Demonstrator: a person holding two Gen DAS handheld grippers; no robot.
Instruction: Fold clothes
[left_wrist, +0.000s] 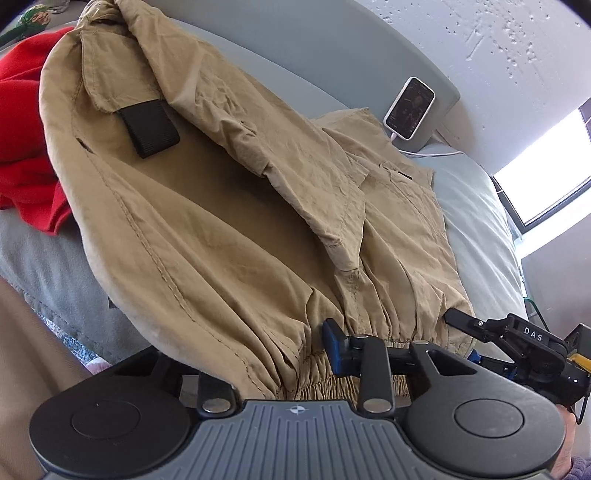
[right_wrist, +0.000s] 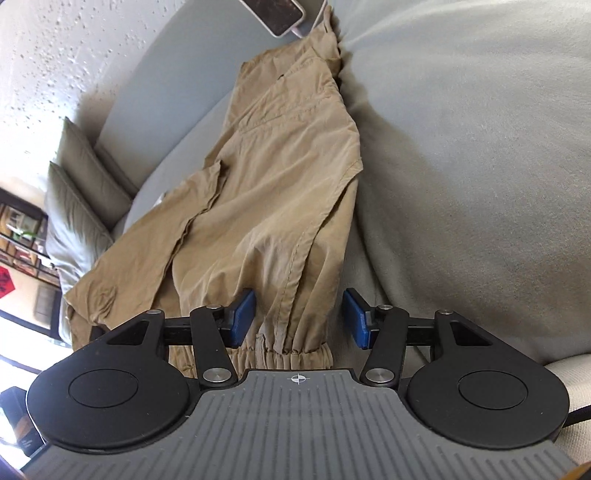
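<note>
A tan jacket lies spread on a grey bed, its gathered elastic hem toward me and a black label near the collar. My left gripper is closed in on the hem. Only its right blue pad shows, because fabric drapes over the left finger. In the right wrist view the jacket runs away from me. There my right gripper stands open, blue pads on either side of the hem's right end. The right gripper's body also shows at the hem's right.
A phone on a white charging cable leans on the grey headboard behind the jacket. A red garment lies at the left. Two pillows lie at the left and a thick grey blanket bulges along the jacket's right side.
</note>
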